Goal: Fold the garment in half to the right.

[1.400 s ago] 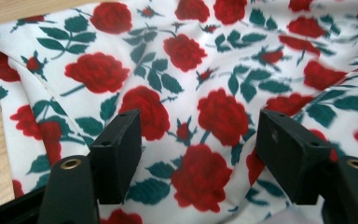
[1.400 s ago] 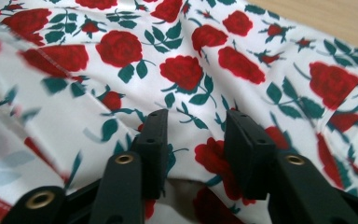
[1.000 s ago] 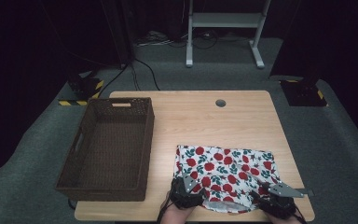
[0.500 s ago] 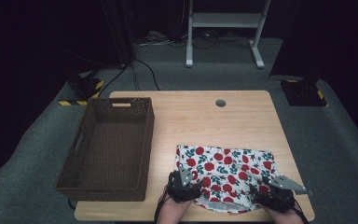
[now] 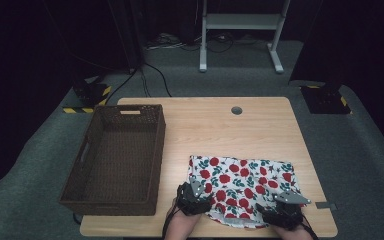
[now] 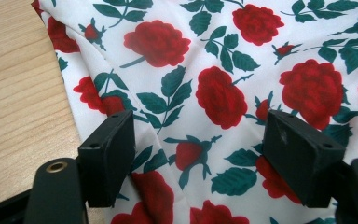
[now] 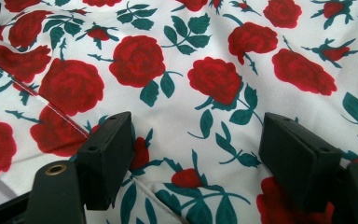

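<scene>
A white cloth printed with red roses and green leaves (image 5: 242, 182) lies flat on the front right part of the wooden table (image 5: 220, 130). My left gripper (image 5: 195, 194) rests over the cloth's front left corner. In the left gripper view the left gripper (image 6: 198, 126) stands open, with the cloth (image 6: 223, 70) lying flat under it and bare wood (image 6: 14, 93) to its left. My right gripper (image 5: 283, 206) is over the cloth's front right part. Its jaws have just been opening, and the right gripper (image 7: 196, 123) is open above the cloth (image 7: 205, 56), with a stitched hem (image 7: 51, 109) near its left jaw.
A dark brown wicker basket (image 5: 92, 150) with nothing in it stands along the table's left side. A round cable hole (image 5: 236, 110) is near the far edge. The table's front edge is right under both hands. Grey carpet and a white stand (image 5: 240, 30) lie beyond.
The right gripper has shifted a little to the left along the cloth's front edge. The left gripper and the cloth look the same.
</scene>
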The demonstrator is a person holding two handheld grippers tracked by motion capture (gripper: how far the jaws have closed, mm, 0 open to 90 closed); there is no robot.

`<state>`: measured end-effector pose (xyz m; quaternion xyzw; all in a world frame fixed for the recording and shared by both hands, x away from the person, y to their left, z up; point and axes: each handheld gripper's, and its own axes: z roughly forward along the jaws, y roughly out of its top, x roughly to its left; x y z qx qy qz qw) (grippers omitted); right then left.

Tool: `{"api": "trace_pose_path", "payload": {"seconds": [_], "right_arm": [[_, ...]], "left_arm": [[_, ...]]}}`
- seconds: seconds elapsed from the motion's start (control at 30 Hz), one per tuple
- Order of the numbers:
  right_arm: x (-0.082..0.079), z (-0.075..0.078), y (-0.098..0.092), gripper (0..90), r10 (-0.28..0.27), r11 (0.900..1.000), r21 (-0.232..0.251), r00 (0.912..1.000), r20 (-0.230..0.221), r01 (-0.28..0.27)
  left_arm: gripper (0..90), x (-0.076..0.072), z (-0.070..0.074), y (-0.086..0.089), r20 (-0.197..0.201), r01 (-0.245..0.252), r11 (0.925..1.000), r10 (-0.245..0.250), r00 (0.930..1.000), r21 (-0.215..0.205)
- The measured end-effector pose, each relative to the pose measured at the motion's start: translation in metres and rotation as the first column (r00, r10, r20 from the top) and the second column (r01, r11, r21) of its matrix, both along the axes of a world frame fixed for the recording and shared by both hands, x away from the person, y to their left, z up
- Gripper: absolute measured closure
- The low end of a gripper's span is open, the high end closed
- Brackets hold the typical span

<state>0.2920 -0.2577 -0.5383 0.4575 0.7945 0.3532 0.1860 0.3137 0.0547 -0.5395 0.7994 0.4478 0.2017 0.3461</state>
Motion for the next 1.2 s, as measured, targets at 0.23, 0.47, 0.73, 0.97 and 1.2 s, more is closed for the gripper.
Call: {"api": "trace_pose_path", "payload": {"seconds": [0.23, 0.47, 0.73, 0.97, 1.2], "right_arm": [[0.001, -0.001, -0.003, 26.1, 0.018, 1.000, -0.003, 0.9998, 0.009, -0.018], [0.003, -0.001, -0.016, 25.9, 0.015, 1.000, -0.001, 0.9998, 0.010, -0.015], [0.003, -0.001, -0.038, 25.8, -0.002, 1.000, 0.001, 1.0000, 0.010, 0.002], [-0.001, -0.001, -0.057, 25.8, -0.029, 1.000, 0.004, 0.9995, 0.014, 0.028], [-0.004, -0.001, -0.073, 25.8, -0.053, 0.999, 0.008, 0.9985, 0.016, 0.053]], "left_arm": [[25.1, 0.001, 0.000, -0.002, -0.006, 0.012, 0.9999, -0.012, 0.9999, 0.002], [25.1, 0.004, 0.001, -0.014, -0.009, 0.043, 0.9991, -0.043, 0.9991, 0.004], [25.0, 0.007, 0.002, -0.035, -0.017, 0.088, 0.9960, -0.088, 0.9960, 0.013], [24.9, 0.008, 0.002, -0.053, -0.016, 0.125, 0.9921, -0.124, 0.9921, 0.013], [24.8, 0.008, 0.003, -0.068, -0.017, 0.158, 0.9873, -0.157, 0.9874, 0.019]]}}
